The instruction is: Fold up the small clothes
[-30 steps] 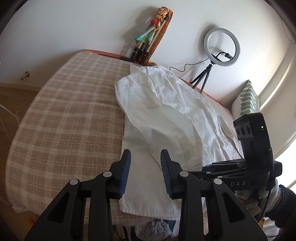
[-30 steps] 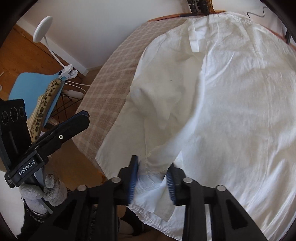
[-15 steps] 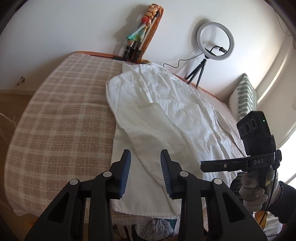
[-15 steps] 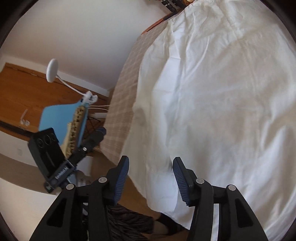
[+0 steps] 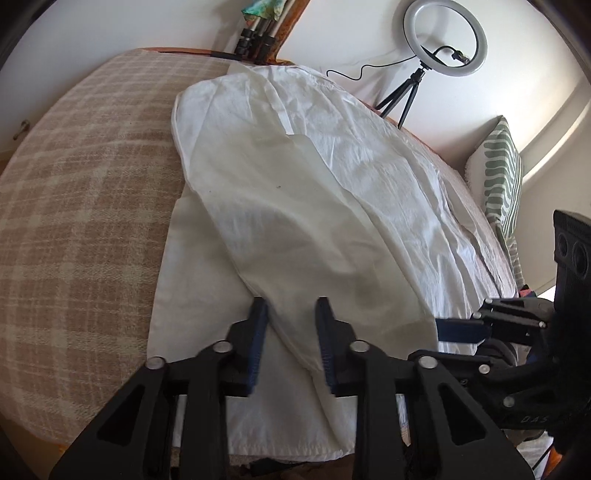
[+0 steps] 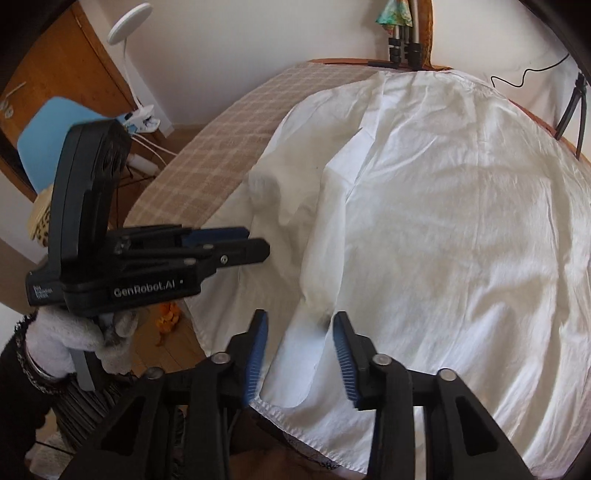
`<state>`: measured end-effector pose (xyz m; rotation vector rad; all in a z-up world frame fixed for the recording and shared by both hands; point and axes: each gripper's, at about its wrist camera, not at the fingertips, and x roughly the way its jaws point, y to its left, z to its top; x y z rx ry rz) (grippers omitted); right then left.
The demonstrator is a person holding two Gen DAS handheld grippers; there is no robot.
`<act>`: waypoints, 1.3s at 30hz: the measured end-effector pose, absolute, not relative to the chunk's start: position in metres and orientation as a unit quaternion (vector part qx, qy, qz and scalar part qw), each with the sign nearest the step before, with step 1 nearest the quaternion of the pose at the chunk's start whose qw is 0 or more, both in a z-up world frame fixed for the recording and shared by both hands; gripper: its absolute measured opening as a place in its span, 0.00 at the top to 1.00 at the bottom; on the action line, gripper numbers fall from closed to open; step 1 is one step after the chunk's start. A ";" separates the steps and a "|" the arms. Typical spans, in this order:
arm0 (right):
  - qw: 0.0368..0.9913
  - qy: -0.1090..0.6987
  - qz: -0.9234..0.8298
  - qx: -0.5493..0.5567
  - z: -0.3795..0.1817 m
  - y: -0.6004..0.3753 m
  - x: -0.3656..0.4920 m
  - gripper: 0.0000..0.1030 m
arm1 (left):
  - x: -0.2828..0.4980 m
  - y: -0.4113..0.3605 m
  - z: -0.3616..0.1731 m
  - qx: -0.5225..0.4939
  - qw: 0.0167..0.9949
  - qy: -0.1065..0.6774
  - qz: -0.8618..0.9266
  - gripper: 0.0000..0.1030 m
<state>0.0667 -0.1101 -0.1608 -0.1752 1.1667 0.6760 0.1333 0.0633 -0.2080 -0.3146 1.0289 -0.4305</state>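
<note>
A white shirt (image 5: 332,192) lies spread on a bed with a beige checked cover (image 5: 85,206). One sleeve (image 5: 280,236) is folded down over the shirt's body toward the near hem. My left gripper (image 5: 290,332) is open, its jaws either side of the sleeve's end, just above the cloth. My right gripper (image 6: 300,343) is open over the near hem of the shirt (image 6: 443,229), holding nothing. The left gripper also shows in the right wrist view (image 6: 236,240), and the right gripper shows at the right edge of the left wrist view (image 5: 461,328).
A ring light on a tripod (image 5: 443,37) stands by the far wall. A green patterned pillow (image 5: 498,177) lies at the bed's right end. A blue chair (image 6: 48,140) and a white lamp (image 6: 129,22) stand on the wooden floor left of the bed.
The right gripper let go of the sleeve end and opened. Both grippers then came low over the shirt's near hem, the left now straddling the sleeve's end.
</note>
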 end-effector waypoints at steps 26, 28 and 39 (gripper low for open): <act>0.803 0.468 0.369 -0.006 -0.091 -0.160 0.097 0.58 | 0.101 0.109 -0.182 -0.130 0.881 0.434 -0.138 0.69; 0.820 0.434 0.373 -0.027 -0.069 -0.150 0.104 0.47 | 0.102 0.114 -0.190 -0.138 0.874 0.446 -0.133 0.69; 0.842 0.383 0.379 0.008 -0.012 -0.090 0.176 0.20 | 0.098 0.114 -0.211 -0.163 0.861 0.462 -0.136 0.69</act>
